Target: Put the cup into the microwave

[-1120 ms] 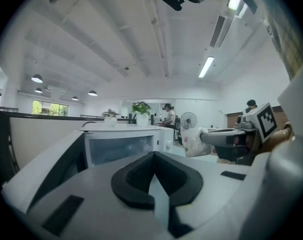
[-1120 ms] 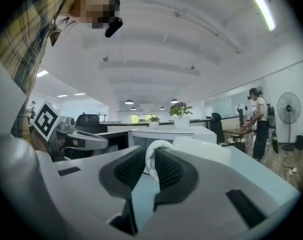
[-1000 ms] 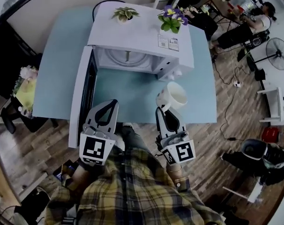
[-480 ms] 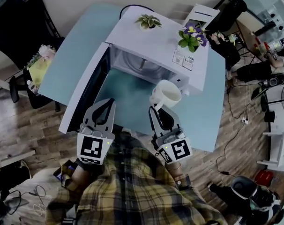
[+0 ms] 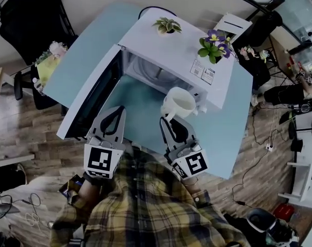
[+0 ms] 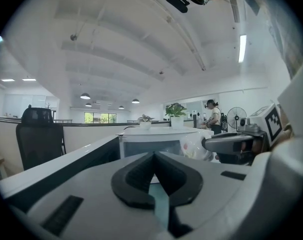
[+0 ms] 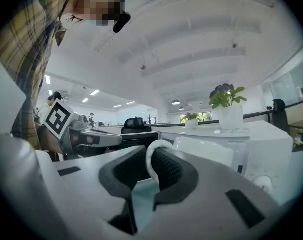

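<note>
Nearest the head camera is the person's plaid shirt (image 5: 145,210), with both marker cubes just ahead of it. The left gripper (image 5: 117,111) points across the front edge of the teal worktop (image 5: 84,50). In the left gripper view its fingers (image 6: 136,176) are closed tip to tip, with nothing between them; only a sliver of worktop shows through the gap lower down. It stands beside the open microwave door (image 5: 89,99) and touches nothing.

The right gripper (image 5: 172,121) is clamped on the cup (image 5: 179,103) by its handle. In the right gripper view the thin white loop of the handle (image 7: 150,164) runs between the ribbed fingers (image 7: 169,171), which press it from both sides and stand only slightly apart.

The cup is plain white with a rounded body. It is held clear of the worktop with its mouth turned up towards the head camera. It hangs just outside the microwave (image 5: 176,60), in front of the right end of the front face by the control panel, and is not yet in the cavity.

On the microwave stand a small green plant (image 5: 167,24) and a purple-flowered one (image 5: 213,42).
</note>
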